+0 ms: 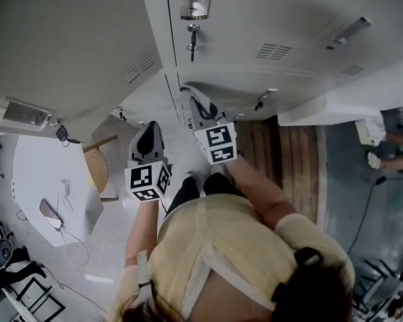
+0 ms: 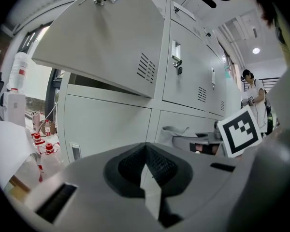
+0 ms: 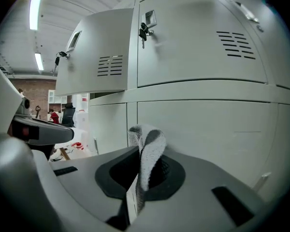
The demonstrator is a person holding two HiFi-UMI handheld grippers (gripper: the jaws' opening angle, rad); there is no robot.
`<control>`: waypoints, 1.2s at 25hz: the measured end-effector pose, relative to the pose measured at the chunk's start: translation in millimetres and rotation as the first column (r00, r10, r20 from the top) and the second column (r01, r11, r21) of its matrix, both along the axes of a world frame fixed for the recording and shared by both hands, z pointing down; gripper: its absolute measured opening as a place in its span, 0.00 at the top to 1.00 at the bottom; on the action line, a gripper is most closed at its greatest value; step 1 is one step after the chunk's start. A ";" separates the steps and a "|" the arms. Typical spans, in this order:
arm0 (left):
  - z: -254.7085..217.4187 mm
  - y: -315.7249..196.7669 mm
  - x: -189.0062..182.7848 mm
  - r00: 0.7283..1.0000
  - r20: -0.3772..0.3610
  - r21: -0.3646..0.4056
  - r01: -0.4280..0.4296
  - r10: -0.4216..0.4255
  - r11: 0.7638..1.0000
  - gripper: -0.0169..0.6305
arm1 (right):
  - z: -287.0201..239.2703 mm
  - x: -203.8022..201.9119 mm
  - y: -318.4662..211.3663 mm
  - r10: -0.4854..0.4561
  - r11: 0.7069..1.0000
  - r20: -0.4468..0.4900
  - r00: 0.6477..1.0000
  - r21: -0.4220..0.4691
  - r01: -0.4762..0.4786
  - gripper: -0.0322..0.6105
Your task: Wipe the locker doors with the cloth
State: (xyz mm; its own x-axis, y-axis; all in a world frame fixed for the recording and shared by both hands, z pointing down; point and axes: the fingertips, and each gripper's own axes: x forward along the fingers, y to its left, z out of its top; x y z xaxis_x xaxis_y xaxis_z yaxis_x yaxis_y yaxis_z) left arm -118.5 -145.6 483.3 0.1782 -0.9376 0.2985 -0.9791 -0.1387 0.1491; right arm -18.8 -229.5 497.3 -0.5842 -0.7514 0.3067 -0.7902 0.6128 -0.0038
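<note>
Grey metal lockers [image 1: 255,39] fill the wall ahead. One upper door [image 2: 111,37] stands swung open to the left, and a key [image 3: 143,30] hangs in the lock of the door beside it. My right gripper [image 1: 193,98] is shut on a grey-white cloth [image 3: 147,151], which sticks up from the jaws just short of a lower locker door [image 3: 203,129]. The cloth [image 2: 176,129] and the right gripper's marker cube [image 2: 239,129] also show in the left gripper view. My left gripper [image 1: 148,131] hangs lower and to the left, its jaws [image 2: 146,170] shut with nothing held.
A round white table [image 1: 47,173] and a wooden stool [image 1: 97,166] stand at the left, with red-capped bottles [image 2: 46,149] near them. A wooden floor strip [image 1: 282,159] runs at the right. Another person [image 2: 253,93] stands further along the lockers.
</note>
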 end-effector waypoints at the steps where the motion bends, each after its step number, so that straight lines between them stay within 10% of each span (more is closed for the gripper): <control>1: -1.0 -0.5 -0.6 1.000 0.000 0.002 0.013 -0.013 1.000 1.00 | 2.2 0.9 -2.2 -0.002 1.000 -0.004 1.000 -0.003 0.002 0.93; 30: -2.1 -58.7 79.3 0.993 0.002 0.010 -0.119 0.119 0.993 1.00 | 17.1 124.4 -39.3 0.180 0.983 -0.077 0.981 -0.010 -0.181 0.93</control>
State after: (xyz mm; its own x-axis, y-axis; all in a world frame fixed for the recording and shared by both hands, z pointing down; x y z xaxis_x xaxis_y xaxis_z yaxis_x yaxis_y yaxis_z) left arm -39.2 -204.3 481.2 0.2885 -0.9126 0.2896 -0.9557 -0.2559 0.1455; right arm 105.7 -268.8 514.3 -0.4142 -0.8367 0.3583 -0.8861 0.4606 0.0511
